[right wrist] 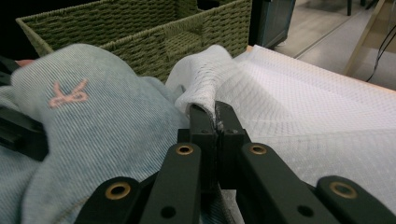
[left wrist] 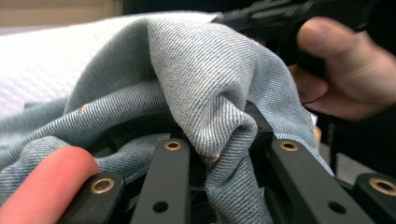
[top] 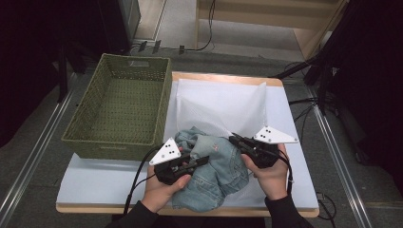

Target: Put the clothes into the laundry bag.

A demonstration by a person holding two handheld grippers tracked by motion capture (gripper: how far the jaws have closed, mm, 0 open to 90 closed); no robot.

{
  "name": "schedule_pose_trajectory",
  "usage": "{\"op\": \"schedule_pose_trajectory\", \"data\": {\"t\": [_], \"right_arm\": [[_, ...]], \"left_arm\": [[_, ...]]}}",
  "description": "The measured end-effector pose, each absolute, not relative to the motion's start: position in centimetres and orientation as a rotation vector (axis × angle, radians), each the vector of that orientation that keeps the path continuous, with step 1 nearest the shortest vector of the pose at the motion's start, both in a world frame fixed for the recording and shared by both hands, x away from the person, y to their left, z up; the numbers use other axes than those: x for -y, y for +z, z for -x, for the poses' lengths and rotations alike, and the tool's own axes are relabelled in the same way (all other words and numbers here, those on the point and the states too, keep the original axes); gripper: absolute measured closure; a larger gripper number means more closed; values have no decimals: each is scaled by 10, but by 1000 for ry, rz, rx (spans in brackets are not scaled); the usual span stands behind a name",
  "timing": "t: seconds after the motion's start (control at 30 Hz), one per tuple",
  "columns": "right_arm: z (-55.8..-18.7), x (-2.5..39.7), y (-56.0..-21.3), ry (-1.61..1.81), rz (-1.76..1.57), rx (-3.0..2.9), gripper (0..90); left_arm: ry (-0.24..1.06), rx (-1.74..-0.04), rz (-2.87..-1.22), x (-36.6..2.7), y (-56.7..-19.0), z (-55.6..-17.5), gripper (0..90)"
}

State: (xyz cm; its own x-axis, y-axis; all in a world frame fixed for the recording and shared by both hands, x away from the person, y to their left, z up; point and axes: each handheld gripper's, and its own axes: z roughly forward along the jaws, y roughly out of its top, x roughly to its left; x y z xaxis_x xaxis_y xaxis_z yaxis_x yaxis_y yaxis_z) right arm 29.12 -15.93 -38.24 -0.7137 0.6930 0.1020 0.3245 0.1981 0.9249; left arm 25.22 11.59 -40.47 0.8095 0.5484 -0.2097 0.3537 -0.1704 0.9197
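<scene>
Crumpled light-blue denim garment (top: 216, 168) with small pink embroidery, heaped on white cloth (top: 223, 102) at the table's near edge

Denim garment (left wrist: 210, 84) hides the left claw (left wrist: 219, 140) tips.

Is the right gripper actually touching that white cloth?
Touching. In the right gripper view, the right gripper has its fingers closed on a pinched-up fold of the white cloth.
</scene>
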Motion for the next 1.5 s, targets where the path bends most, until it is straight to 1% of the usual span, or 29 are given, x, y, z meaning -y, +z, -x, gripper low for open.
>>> {"op": "schedule_pose_trajectory", "data": {"t": [0.1,0.13,0.17,0.23,0.27,0.3,0.4,0.43,0.5,0.53,0.57,0.63,0.67,0.73,0.8,0.9,0.97,1.03,1.1,1.13,1.17,1.23,1.27,1.3,1.33,1.37,1.5], "right_arm": [[-292,154,-386,1536,-956,-2163,895],[-292,151,-387,1541,-956,-2171,895],[-292,148,-388,1540,-952,-2179,895],[-292,143,-391,1532,-942,-2194,895],[-291,141,-392,1528,-936,-2201,895],[-291,140,-394,1522,-936,-2206,895],[-293,141,-399,1509,-945,-2208,895],[-294,144,-400,1508,-953,-2204,894],[-295,149,-400,1508,-965,-2199,894],[-295,151,-400,1511,-967,-2198,894],[-296,153,-400,1510,-971,-2199,894],[-297,154,-401,1507,-973,-2197,894],[-297,154,-401,1506,-974,-2197,894],[-297,153,-401,1504,-973,-2203,893],[-297,151,-402,1507,-969,-2204,893],[-297,151,-402,1501,-964,-2212,894],[-297,151,-403,1500,-963,-2217,893],[-297,150,-404,1502,-961,-2219,893],[-297,150,-405,1500,-959,-2224,893],[-297,149,-405,1498,-960,-2225,893],[-297,149,-405,1494,-955,-2228,894],[-297,148,-405,1496,-955,-2230,893],[-297,147,-406,1496,-952,-2231,894],[-297,147,-406,1495,-951,-2232,893],[-297,146,-406,1497,-954,-2229,893],[-297,146,-406,1498,-957,-2226,893],[-298,145,-406,1501,-956,-2231,894]], "left_arm": [[248,-741,-1869,-97,-418,-252,758],[246,-752,-1896,-89,-424,-254,756],[236,-770,-1918,-83,-429,-256,752],[154,-816,-1939,-75,-439,-264,737],[125,-831,-1940,-74,-441,-266,712],[117,-813,-1933,-75,-441,-265,668],[141,-725,-1929,-85,-434,-257,408],[167,-708,-1926,-91,-430,-254,339],[191,-734,-1874,-108,-421,-252,250],[193,-755,-1842,-116,-417,-253,217],[226,-788,-1804,-126,-412,-254,205],[245,-838,-1768,-134,-407,-259,231],[257,-862,-1769,-134,-406,-262,259],[306,-938,-1802,-131,-407,-268,317],[300,-952,-1823,-125,-415,-273,351],[284,-953,-1885,-114,-431,-279,351],[212,-991,-1913,-108,-441,-285,329],[120,-1058,-1954,-102,-448,-291,249],[-4,-1078,-1965,-102,-453,-296,254],[-47,-1068,-1974,-103,-455,-297,290],[-63,-1046,-1988,-102,-456,-297,396],[-71,-986,-2002,-101,-454,-294,657],[-64,-969,-2003,-101,-453,-293,763],[-45,-944,-2005,-100,-451,-290,816],[-25,-907,-2001,-100,-447,-287,857],[-18,-875,-1997,-100,-445,-285,868],[-21,-632,-1990,-96,-428,-271,872]]}}
